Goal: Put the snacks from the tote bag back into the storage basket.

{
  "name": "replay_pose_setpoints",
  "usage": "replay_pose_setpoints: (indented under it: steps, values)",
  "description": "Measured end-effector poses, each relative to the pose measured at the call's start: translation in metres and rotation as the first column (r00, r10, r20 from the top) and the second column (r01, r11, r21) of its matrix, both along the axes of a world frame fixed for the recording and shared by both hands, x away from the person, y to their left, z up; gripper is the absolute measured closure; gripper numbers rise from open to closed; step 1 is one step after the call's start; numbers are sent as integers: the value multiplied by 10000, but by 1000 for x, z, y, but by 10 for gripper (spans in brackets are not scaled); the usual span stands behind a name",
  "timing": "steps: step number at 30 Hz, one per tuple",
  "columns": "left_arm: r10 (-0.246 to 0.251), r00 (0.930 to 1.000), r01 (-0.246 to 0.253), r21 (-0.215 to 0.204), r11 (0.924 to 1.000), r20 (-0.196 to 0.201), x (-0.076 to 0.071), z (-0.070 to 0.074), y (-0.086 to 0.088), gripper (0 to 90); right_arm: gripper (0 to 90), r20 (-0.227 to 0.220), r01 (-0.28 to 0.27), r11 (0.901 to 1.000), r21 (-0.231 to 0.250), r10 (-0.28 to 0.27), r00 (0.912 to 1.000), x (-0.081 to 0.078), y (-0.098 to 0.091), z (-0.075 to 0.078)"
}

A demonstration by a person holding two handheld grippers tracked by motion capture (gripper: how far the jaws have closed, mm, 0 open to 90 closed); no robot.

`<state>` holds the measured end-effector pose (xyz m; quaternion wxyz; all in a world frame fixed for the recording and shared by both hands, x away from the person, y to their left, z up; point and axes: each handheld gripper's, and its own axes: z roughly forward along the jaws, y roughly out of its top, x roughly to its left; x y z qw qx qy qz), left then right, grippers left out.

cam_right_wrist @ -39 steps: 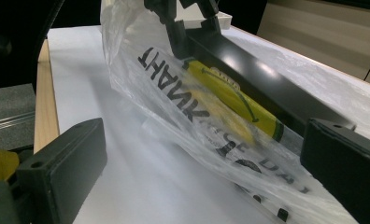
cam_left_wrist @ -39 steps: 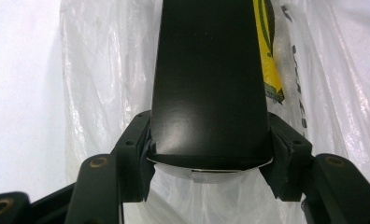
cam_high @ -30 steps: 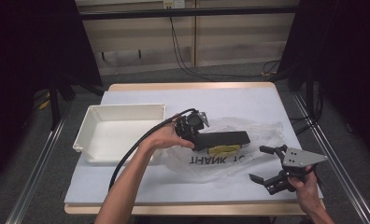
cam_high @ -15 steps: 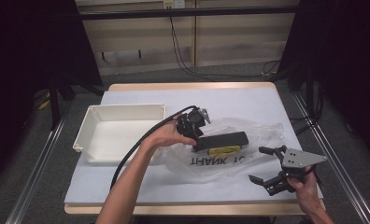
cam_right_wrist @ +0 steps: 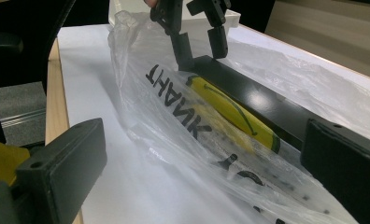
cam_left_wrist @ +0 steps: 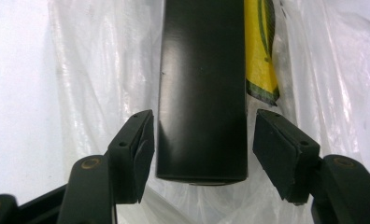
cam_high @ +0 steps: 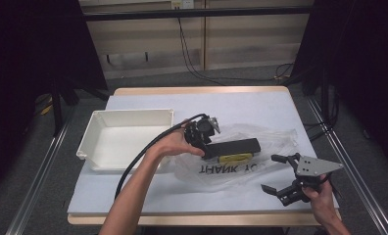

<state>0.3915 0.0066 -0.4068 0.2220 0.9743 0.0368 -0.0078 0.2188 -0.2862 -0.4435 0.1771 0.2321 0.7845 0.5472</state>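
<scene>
At the desk [cam_high: 148, 203], I hold my left gripper [cam_high: 202, 133] at the near end of a long black box [cam_high: 233, 146] that lies on a clear plastic bag [cam_high: 251, 169] printed "THANK YOU" — the box sits just past the centre of the desk, toward 3 o'clock from the white tray [cam_high: 128, 139]. In the left gripper view the box [cam_left_wrist: 202, 88] runs straight up toward 12 o'clock between my jaws, and both pads stand clear of its sides: the left pad [cam_left_wrist: 143, 154] nearly touches, the right pad [cam_left_wrist: 279, 154] leaves a plain gap. What has just changed is small but telling — those jaws have just been opening after a brief squeeze, with the box end between them, while the box itself has shifted slightly on the bag since a second ago. I judge the grip was not yet secure and needs a fresh close before the box can be lifted. A yellow packet [cam_high: 235, 158] lies against the box at its 6 o'clock side, inside the bag. My right gripper [cam_high: 280, 174] waits near the desk's edge at about 4 o'clock, jaws wide apart and empty, pointed at the bag [cam_right_wrist: 197, 135].
</scene>
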Motion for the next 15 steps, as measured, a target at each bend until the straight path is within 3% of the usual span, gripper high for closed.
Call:
replay_pose_setpoints:
  steps: [3,9,15]
  values:
    - [-28,9999,25,329,9995,102,0,-2,0,405,1,-4,-21,10000,11,21,10000,0,0,0]
    - [55,9999,-60,316,9995,157,1,-5,1,419,1,-65,-53,10000,-1,53,10000,-1,0,0]
    - [113,9998,-123,697,9975,145,1,-15,-3,397,1,-41,-129,9999,18,129,9999,0,0,0]
